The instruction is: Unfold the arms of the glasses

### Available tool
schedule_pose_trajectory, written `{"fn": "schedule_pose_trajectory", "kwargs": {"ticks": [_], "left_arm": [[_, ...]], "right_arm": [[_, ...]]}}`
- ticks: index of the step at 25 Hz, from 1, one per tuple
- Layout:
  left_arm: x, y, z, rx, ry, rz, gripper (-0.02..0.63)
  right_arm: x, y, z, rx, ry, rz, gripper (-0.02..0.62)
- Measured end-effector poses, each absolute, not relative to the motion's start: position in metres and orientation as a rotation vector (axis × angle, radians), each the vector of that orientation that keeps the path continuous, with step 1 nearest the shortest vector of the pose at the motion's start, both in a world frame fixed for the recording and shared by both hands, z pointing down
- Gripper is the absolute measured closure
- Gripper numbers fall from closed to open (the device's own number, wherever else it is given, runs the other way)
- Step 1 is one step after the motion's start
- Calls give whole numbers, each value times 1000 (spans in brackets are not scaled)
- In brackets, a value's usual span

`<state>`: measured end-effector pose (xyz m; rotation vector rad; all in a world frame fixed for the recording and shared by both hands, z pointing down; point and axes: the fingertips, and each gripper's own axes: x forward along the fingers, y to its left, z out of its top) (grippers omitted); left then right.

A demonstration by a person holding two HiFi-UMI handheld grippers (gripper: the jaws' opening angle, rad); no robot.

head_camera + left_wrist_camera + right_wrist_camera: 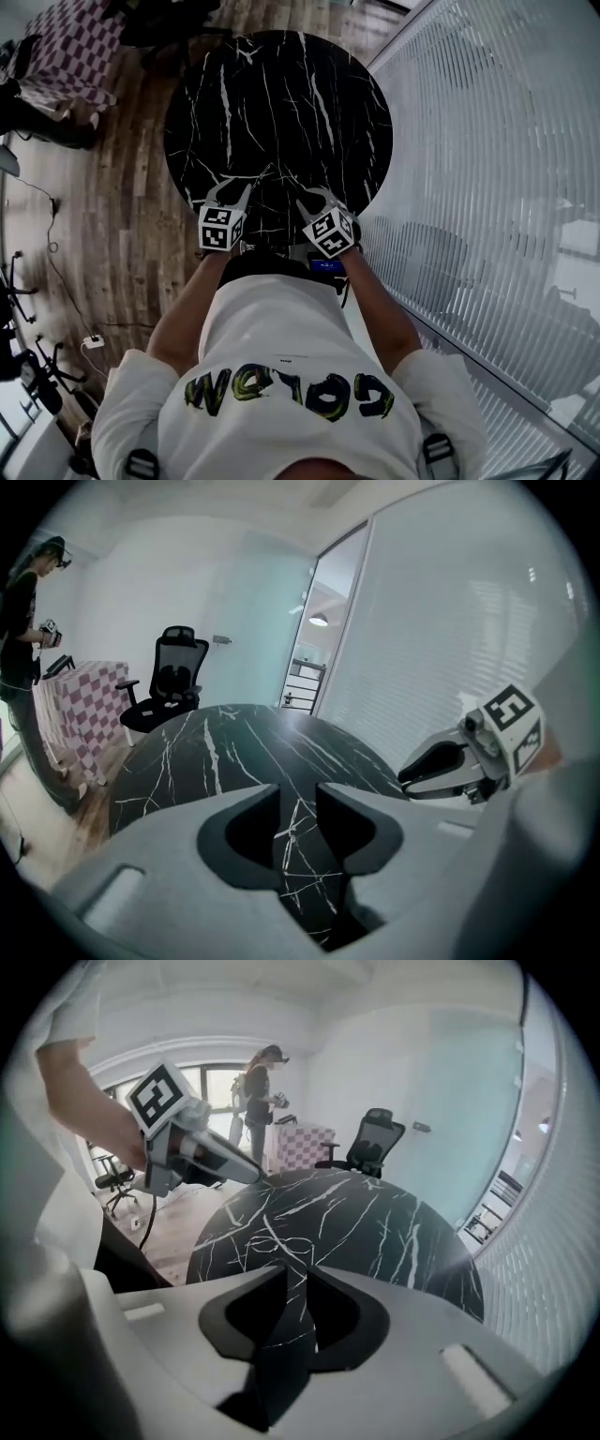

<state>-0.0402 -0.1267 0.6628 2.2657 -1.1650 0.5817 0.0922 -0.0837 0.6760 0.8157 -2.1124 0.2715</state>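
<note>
A thin-framed pair of glasses lies on the round black marble table, just beyond the jaws in the right gripper view; whether its arms are folded I cannot tell. My left gripper hovers over the table's near edge, open, and the left gripper view shows only tabletop in its gap. My right gripper hangs beside it, its jaws a narrow gap apart with nothing between them. Each gripper shows in the other's view: the right gripper and the left gripper.
A glass wall with blinds runs along the table's right side. A black office chair and a table with a checkered cloth stand beyond the far edge. A person stands there. Wooden floor lies to the left.
</note>
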Motion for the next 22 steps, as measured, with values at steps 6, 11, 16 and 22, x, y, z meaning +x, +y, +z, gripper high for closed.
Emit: {"fn": "schedule_pose_trajectory", "kwargs": {"ticks": [6,11,16,22], "left_arm": [[-31,-114,605,2383,-1129,481,520],[-15,-105,555,2477,-1073,376,587],[-1,-96,508,2541,-1024,273,604],[15,-82,436,2612,-961,114,604]], "right_arm": [[118,-86,618,1044,-2203,352,558],[118,-89,566,1172,-2304,362,581],[99,-84,506,1260,-2453,389,592],[77,-73,431,1327,-2629,393,594]]}}
